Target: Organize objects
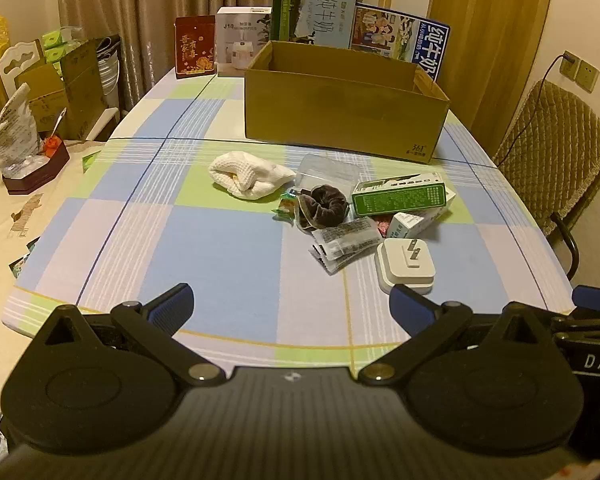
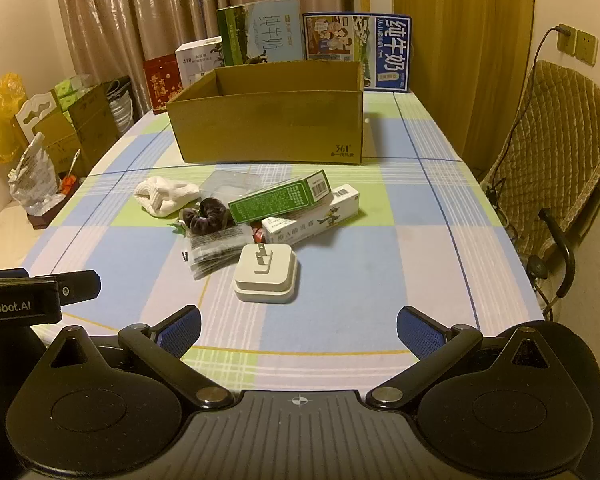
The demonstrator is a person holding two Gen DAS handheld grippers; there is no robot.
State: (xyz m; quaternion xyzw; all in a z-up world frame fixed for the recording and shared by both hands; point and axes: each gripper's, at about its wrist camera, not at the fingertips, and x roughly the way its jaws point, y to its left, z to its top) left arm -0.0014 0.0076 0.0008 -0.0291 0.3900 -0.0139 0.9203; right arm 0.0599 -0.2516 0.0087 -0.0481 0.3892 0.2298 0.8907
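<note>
An open cardboard box (image 1: 340,108) (image 2: 268,128) stands on the checked tablecloth, and I cannot see its floor. In front of it lies a pile: a white cloth (image 1: 248,174) (image 2: 164,196), a clear plastic case (image 1: 328,170) (image 2: 230,182), a dark scrunchie (image 1: 324,208) (image 2: 206,220), a green box (image 1: 400,198) (image 2: 280,198), a white tube box (image 1: 416,222) (image 2: 312,220), a clear sachet (image 1: 344,242) (image 2: 216,252) and a white plug adapter (image 1: 406,266) (image 2: 266,274). My left gripper (image 1: 290,310) is open and empty, short of the pile. My right gripper (image 2: 298,330) is open and empty, just before the adapter.
Milk cartons (image 2: 356,52) and gift boxes (image 1: 242,40) stand behind the cardboard box. A padded chair (image 2: 560,152) is at the table's right edge. Boxes and a foil bag (image 1: 14,136) clutter a side table on the left.
</note>
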